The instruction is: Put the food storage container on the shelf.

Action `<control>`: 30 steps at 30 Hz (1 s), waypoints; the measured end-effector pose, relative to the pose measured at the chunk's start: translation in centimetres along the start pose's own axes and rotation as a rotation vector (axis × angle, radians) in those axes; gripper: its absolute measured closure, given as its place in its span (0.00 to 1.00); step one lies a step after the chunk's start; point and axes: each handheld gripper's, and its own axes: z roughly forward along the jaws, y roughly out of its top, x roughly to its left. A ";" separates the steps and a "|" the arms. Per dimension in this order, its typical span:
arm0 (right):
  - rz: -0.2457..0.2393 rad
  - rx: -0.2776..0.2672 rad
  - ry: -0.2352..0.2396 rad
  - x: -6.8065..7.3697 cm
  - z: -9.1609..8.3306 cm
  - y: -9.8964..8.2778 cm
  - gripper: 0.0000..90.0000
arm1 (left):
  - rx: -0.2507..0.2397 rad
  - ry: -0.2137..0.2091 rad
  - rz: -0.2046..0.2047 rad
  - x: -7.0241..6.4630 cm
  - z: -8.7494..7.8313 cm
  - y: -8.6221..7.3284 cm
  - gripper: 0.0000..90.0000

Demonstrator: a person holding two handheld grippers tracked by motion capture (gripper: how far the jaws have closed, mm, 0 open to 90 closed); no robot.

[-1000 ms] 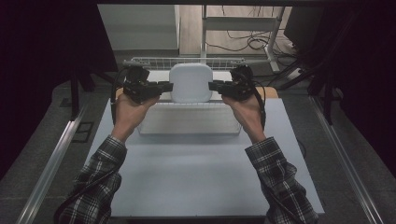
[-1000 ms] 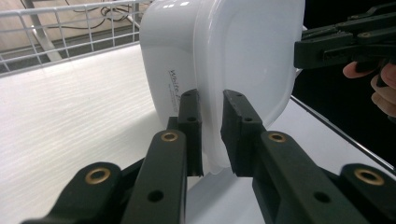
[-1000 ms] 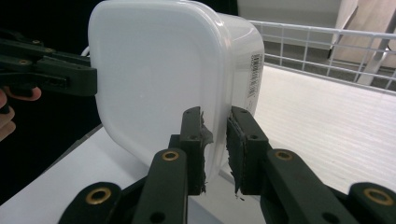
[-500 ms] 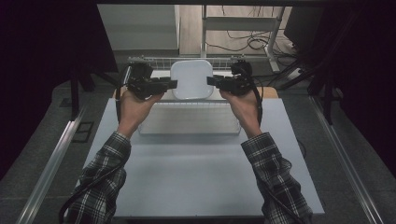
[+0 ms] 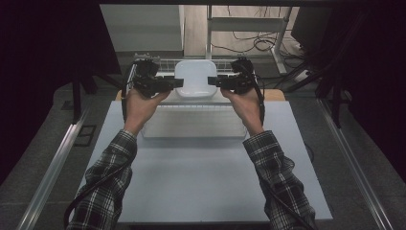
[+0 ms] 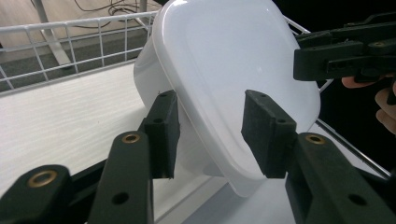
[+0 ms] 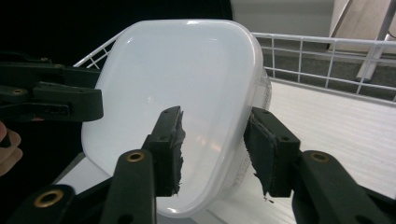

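You've got the white lidded tub (image 5: 195,79) between both grippers at the far edge of the table (image 5: 201,182).

The tub sits tilted, just over the white wire rack (image 5: 191,64) at that far edge. Your left gripper (image 5: 178,83) straddles its left rim, jaws spread on either side of the edge, not clamped. Your right gripper (image 5: 212,81) does the same on the right rim, jaws parted around it. A pale flat tray (image 5: 191,125) lies on the table just nearer you.

A pale counter (image 5: 201,177) carries a white wire rack (image 5: 191,122) near its middle. Beyond its far edge, cables (image 5: 249,43) lie on the wooden floor (image 5: 196,24) beside a metal stand (image 5: 249,24).
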 end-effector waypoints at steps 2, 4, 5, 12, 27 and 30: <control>-0.004 0.001 -0.008 0.1 0.1 0.1 0.59 | 0.000 -0.005 -0.009 0.2 0.2 0.1 0.62; -0.008 0.002 -0.011 0.1 0.2 0.1 0.57 | 0.003 -0.010 -0.009 0.4 0.3 0.1 0.61; -0.010 0.002 -0.011 0.1 0.3 0.1 0.57 | 0.000 -0.007 -0.010 0.4 0.4 0.2 0.60; -0.017 -0.011 -0.045 -0.2 0.8 0.2 0.49 | -0.020 0.087 0.064 0.2 1.0 0.4 0.46; -0.056 -0.029 -0.135 -0.3 1.7 0.6 0.36 | -0.044 0.160 0.121 0.5 1.5 0.6 0.31; -0.057 -0.013 -0.105 -0.3 1.8 0.8 0.30 | -0.035 0.121 0.139 0.6 1.3 0.7 0.26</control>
